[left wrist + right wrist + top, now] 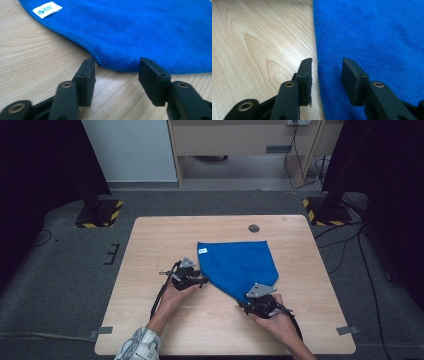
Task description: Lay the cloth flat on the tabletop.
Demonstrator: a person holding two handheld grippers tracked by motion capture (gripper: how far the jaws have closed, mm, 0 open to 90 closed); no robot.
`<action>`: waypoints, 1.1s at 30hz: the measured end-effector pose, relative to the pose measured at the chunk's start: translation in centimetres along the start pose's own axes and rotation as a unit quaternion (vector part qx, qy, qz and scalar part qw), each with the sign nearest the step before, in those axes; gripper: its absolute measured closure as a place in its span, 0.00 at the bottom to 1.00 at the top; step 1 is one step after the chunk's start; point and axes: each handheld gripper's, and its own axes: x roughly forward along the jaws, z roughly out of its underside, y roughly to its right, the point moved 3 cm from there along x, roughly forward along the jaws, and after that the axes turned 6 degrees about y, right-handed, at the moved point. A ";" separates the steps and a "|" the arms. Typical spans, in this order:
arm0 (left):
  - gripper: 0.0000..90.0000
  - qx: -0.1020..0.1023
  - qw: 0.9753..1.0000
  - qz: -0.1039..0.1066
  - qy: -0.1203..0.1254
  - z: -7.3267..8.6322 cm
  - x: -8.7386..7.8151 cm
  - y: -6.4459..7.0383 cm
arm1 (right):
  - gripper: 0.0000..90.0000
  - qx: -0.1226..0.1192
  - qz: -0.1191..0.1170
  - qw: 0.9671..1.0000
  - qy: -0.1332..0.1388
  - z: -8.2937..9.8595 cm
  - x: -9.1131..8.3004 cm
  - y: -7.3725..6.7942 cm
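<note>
Left gripper (117, 72) parted at cloth (140, 30) edge, nothing gripped; right gripper (325, 75) likewise agape, straddling cloth's hem, not clamped. Cloth spread flat mid-table (150, 245), white tag (47, 9) at far corner, both hands low on near side

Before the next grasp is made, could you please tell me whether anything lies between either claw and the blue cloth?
Nothing visible does. The left claw is open at the blue cloth's edge, with bare table under it. The right claw is open astride the cloth's side edge.
</note>
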 end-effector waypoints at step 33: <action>1.00 -0.003 1.000 0.008 0.008 -1.3 -2.4 -0.2 | 0.99 0.003 -0.046 0.998 0.040 -1.8 -1.1 -1.1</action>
